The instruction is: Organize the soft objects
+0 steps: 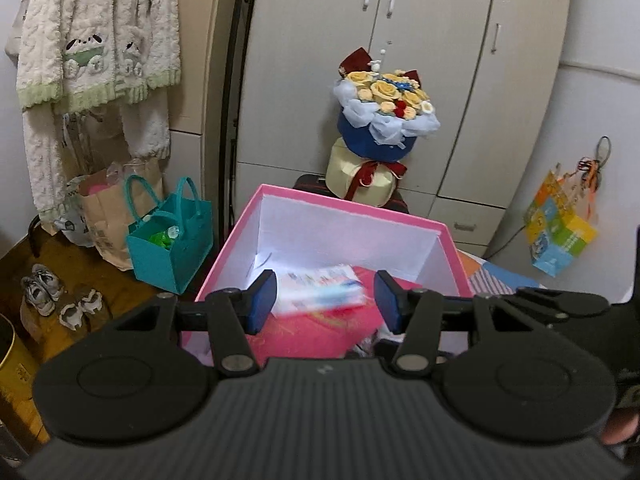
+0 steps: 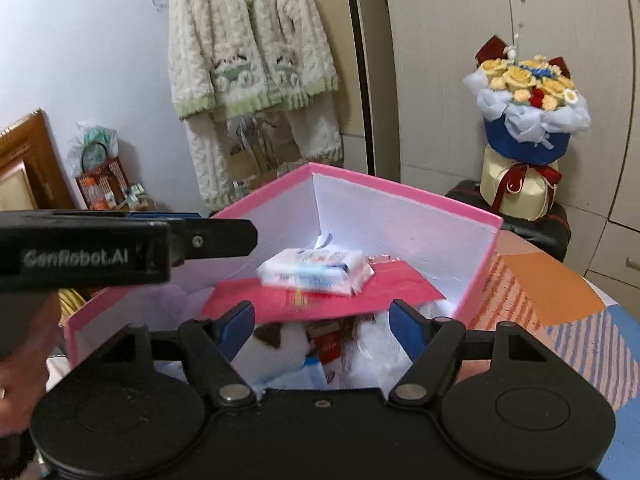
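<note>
The pink box (image 2: 400, 196) looks like matt card with smooth white inner walls. The tissue pack (image 2: 316, 270) inside wears glossy plastic film, lying on a flat red paper sheet (image 2: 384, 288). Both claws, left claw (image 1: 324, 300) and right claw (image 2: 322, 324), show matt black plastic, blue rubbery pads (image 1: 262, 296) and shiny metal rivets (image 2: 406, 392). The hanging cardigan (image 2: 248, 40) is fluffy knit.

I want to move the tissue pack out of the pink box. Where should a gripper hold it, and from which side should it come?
Probably grip the tissue pack across its short width, at the middle, coming from above. It lies flat on the red sheet inside the pink box, whose walls block a side approach. The right gripper is open nearby.
</note>
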### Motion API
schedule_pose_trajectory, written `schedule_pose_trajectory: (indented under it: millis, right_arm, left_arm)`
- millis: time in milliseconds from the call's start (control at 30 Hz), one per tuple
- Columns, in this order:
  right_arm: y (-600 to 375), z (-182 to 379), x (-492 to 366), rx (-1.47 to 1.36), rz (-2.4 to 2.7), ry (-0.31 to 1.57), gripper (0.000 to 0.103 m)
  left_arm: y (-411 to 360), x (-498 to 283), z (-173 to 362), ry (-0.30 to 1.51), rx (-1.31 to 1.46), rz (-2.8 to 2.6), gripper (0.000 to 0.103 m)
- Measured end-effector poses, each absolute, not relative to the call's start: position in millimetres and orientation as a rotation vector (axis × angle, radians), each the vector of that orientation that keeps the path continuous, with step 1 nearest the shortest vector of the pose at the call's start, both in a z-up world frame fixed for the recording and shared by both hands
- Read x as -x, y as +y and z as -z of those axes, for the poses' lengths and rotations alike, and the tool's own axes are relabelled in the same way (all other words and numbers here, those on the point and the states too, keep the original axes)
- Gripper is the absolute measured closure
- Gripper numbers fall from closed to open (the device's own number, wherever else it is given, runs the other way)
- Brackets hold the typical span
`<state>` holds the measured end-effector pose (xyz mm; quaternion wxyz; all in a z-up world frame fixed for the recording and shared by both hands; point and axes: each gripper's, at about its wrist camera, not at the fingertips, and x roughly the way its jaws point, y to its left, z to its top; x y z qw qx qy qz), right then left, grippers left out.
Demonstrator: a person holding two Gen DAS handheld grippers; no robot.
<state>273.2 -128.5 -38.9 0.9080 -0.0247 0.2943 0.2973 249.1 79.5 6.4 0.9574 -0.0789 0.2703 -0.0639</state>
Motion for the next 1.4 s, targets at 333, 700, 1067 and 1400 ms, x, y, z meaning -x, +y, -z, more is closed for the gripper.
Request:
schedule_pose_trajectory:
  millis: [333,700,1067,1400]
  right_arm:
    - [-162,13,-214,0.032,-0.535,0.523,0.024]
    - [-186,-19,-131,0.108,-0.429,0.428,0.021]
    - [-218,-20,-79,0.040,-0.330,0.439,0.008]
    - [-246,-3,-37,-0.023,-0.179,0.422,0.001]
  left_arm:
    - [74,-194,-33,0.505,0.115,0.209,0.048]
    - [62,-117,-70,0.411,0.040,0.264,0.036]
    - [42,-51,-66,0.324,-0.008,0.310,0.024]
    - [28,-33,-39,0.307,-0.036,0.283,0.003]
